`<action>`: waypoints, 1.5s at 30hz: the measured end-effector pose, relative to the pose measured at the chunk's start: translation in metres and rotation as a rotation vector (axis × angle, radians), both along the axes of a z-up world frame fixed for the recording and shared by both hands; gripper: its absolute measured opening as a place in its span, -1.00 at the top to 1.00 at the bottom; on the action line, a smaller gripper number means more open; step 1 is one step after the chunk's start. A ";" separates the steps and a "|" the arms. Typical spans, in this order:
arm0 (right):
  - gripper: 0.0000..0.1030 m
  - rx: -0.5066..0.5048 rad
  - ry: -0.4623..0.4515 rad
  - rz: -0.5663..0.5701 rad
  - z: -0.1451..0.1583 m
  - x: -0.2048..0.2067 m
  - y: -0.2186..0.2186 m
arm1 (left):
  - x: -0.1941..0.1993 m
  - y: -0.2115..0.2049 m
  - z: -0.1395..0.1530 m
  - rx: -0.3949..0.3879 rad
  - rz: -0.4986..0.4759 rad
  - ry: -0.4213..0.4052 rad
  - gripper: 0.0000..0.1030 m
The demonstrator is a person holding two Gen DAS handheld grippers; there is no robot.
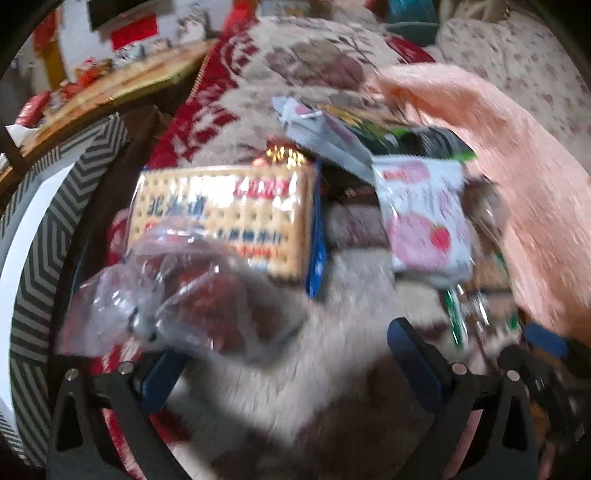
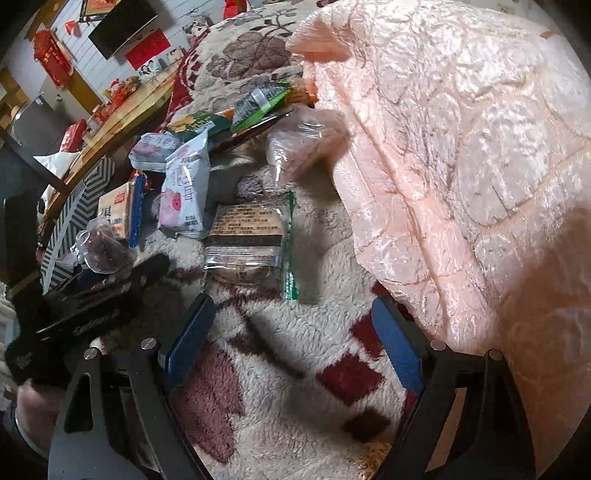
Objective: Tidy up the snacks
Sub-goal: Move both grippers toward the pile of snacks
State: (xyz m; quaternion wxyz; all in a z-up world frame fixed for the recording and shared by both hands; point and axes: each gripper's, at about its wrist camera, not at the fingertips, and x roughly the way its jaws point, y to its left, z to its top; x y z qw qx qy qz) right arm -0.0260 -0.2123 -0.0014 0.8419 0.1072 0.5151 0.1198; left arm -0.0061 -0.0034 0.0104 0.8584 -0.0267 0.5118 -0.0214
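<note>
Both pairs of jaws stand wide open with nothing between the blue pads. The left gripper [image 1: 291,354] hovers over a fleecy blanket [image 1: 280,369] patterned in cream, red and mauve; the left-wrist view is motion-blurred. Just ahead of its left jaw lies a clear bag of dark red snacks [image 1: 177,295], overlapping the near edge of a cracker pack [image 1: 225,218] printed like a biscuit, with blue Chinese characters, a red label and a blue side; the writing is too blurred to read for certain. Ahead of its right jaw sits a white pouch with pink strawberry art [image 1: 424,218], and beyond that a grey-white pouch [image 1: 325,136] leaning on green and black packets [image 1: 424,136].

The right gripper [image 2: 291,332] has bare blanket between its jaws. Straight ahead lies a clear, green-edged biscuit packet [image 2: 247,236] with small unreadable print. Farther on is a clear bag of brownish contents [image 2: 303,144]. A pink quilted cover [image 2: 461,147] crowds the right jaw's side, leaving room mainly ahead and to the left. The left gripper's black body shows just left of the left jaw.

A round chevron-striped container [image 1: 40,236] stands far left. Beyond are a wooden counter [image 2: 122,110], red wall decorations [image 2: 51,62] and a dark screen [image 2: 122,26].
</note>
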 end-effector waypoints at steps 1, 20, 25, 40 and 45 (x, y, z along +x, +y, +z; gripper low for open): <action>-0.70 0.002 -0.001 0.004 0.000 0.000 0.001 | -0.009 0.006 0.004 -0.020 0.004 -0.004 -1.00; -0.70 -0.030 -0.108 0.176 0.012 0.001 0.043 | -0.038 0.089 0.034 -0.086 0.250 -0.065 -1.00; -0.70 -0.038 -0.130 0.193 0.013 0.001 0.046 | -0.034 0.081 0.034 -0.022 0.251 -0.080 -1.00; -0.70 -0.066 -0.180 0.202 0.014 0.002 0.051 | -0.022 0.058 0.033 0.027 0.186 -0.033 -1.00; -0.70 -0.077 -0.210 0.218 0.017 0.002 0.054 | -0.024 0.058 0.034 0.028 0.187 -0.044 -1.00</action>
